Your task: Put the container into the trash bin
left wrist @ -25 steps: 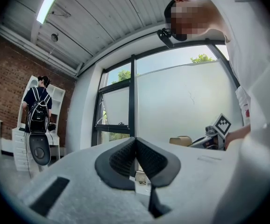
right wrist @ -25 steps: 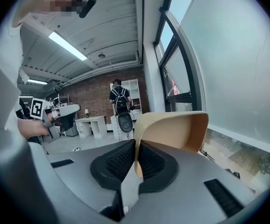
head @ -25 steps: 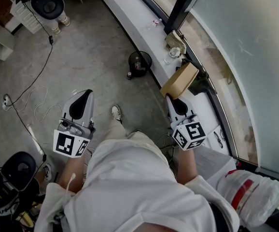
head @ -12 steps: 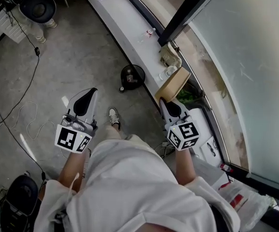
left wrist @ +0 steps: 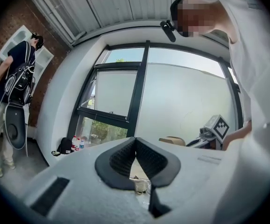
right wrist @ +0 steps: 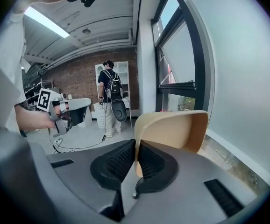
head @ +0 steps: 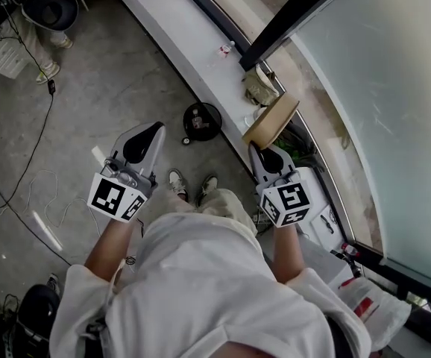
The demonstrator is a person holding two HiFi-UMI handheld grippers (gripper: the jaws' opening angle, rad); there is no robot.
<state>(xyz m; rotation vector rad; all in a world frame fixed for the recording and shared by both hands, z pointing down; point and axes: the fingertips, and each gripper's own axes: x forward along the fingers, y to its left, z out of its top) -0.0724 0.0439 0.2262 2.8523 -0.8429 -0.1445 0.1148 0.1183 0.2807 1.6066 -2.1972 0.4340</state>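
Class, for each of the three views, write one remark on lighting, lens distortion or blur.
Head view: wide lens bows the sill, and the window glass is washed pale. Left gripper view: fisheye curves the window frame, corners go black, a mosaic patch hides a face. Right gripper view: round black border; the container pinched in the right gripper is sharp, the ceiling light glares.

Bright window daylight; gripper views fisheye-warped, dark corners.

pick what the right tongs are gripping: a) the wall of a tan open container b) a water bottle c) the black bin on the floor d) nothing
a: the right tongs are shut on one wall of the tan container.
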